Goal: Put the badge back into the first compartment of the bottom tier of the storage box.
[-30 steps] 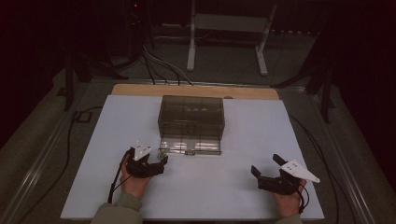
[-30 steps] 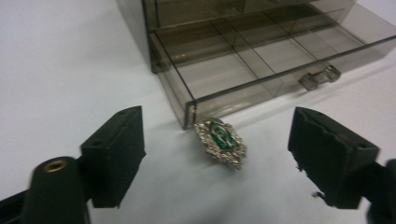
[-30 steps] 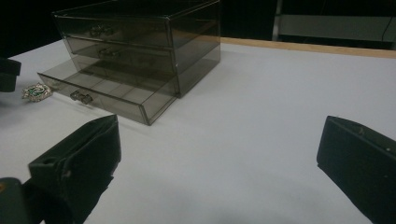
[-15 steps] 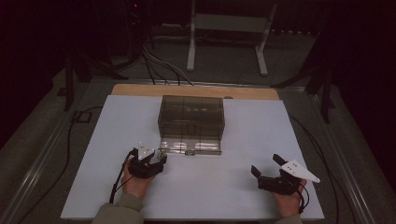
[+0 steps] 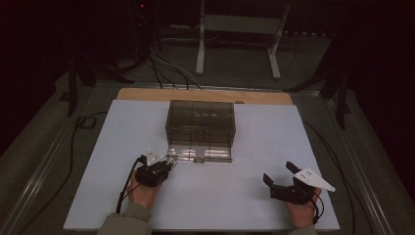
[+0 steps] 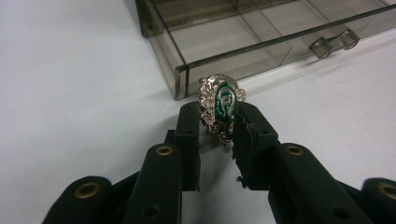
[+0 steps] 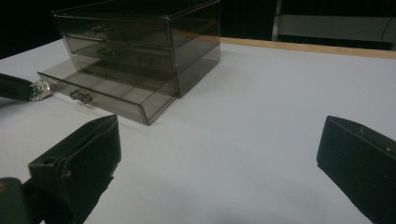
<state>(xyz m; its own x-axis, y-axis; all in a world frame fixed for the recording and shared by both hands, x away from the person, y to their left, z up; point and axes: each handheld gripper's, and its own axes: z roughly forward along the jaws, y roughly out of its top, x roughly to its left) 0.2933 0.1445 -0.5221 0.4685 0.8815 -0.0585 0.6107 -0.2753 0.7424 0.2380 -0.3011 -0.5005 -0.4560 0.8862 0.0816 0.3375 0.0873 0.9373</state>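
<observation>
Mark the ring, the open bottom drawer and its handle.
ring [image 6: 223, 103]: left gripper view, green face.
bottom drawer [image 6: 261, 43]: left gripper view, front wall.
drawer handle [image 6: 334, 43]: left gripper view, clear loop.

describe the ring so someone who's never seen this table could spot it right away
Start at the smoky clear drawer box in the middle of the white table; its bottom drawer is pulled out. Just off that drawer's front left corner, the left tool, whose jaws have just been closing, pinches the ring. It's silver, crusted with small stones around a green oval face, the one colourful thing there.
</observation>
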